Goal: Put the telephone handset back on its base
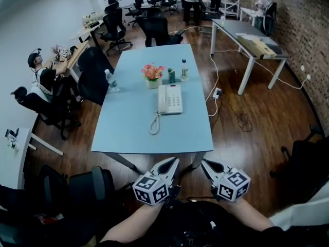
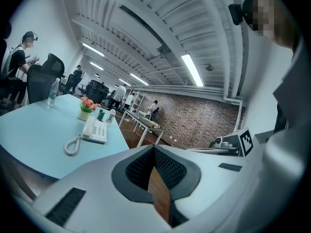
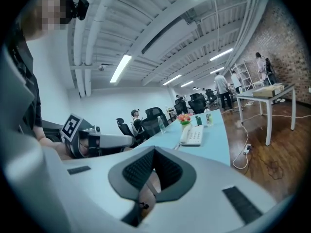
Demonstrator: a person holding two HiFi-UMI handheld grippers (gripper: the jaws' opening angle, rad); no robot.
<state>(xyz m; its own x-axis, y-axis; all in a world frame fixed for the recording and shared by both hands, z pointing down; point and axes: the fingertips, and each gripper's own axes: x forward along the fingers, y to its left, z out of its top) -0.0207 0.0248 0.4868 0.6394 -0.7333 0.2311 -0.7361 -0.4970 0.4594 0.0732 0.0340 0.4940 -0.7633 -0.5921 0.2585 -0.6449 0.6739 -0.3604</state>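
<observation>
Head view: telephone (image 1: 169, 99) lies well ahead on counter (image 1: 128, 122), lengthwise away, nearer left gripper (image 1: 174, 162) than right gripper (image 1: 204, 163); both closed, empty.

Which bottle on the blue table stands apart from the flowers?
The clear bottle at the table's left edge; the green one and the labelled one stand beside the flowers.

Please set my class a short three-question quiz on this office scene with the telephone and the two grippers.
1. True or false: the left gripper and the right gripper are touching the telephone.
2. Multiple choice: the flower pot stands A) on the table, B) on the floor, C) on a chair.
3. Fill in: the jaws of each gripper are ____.
Key: 1 false; 2 A; 3 shut.
</observation>
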